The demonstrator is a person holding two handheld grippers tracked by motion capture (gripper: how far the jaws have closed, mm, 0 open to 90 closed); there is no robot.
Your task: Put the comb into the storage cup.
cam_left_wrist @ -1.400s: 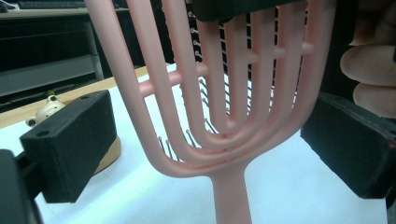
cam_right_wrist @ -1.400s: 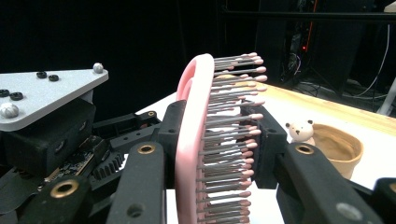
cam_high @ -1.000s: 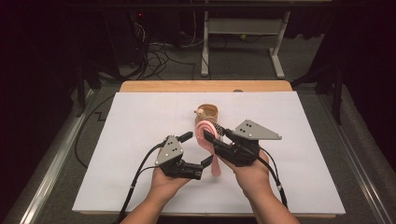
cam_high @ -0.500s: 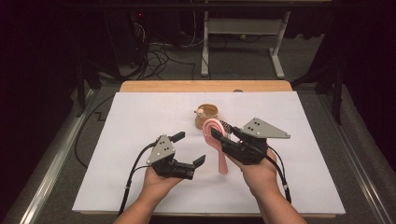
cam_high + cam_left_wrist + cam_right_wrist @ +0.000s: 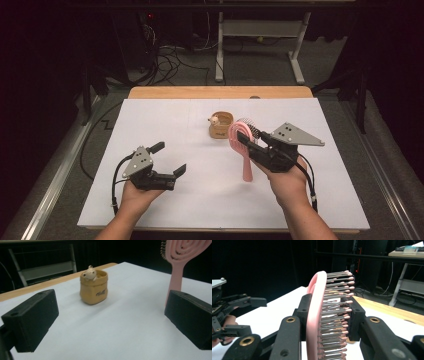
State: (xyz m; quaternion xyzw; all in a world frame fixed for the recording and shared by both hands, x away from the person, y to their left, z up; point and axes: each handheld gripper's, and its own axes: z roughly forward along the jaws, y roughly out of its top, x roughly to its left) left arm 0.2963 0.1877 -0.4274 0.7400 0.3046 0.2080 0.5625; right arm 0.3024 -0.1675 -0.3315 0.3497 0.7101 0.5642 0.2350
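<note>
Pink hairbrush [image 5: 243, 145], looped openwork head, metal bristles pink-tipped, clamped at its head by right gripper [image 5: 248, 141]; left gripper [image 5: 169, 159], at 9 o'clock, gapes empty.

We count two grippers — the left gripper [image 5: 170, 159] and the right gripper [image 5: 243, 141] — each with two black jaws, and two hands, one behind each. We see one pink hairbrush [image 5: 241, 137] and one small tan pot [image 5: 221, 126] with a single little animal figure [image 5: 89, 272] peeking from its rim. We count one white sheet [image 5: 165, 125] lying on one wooden table [image 5: 200, 92] — nothing else rests there.
</note>
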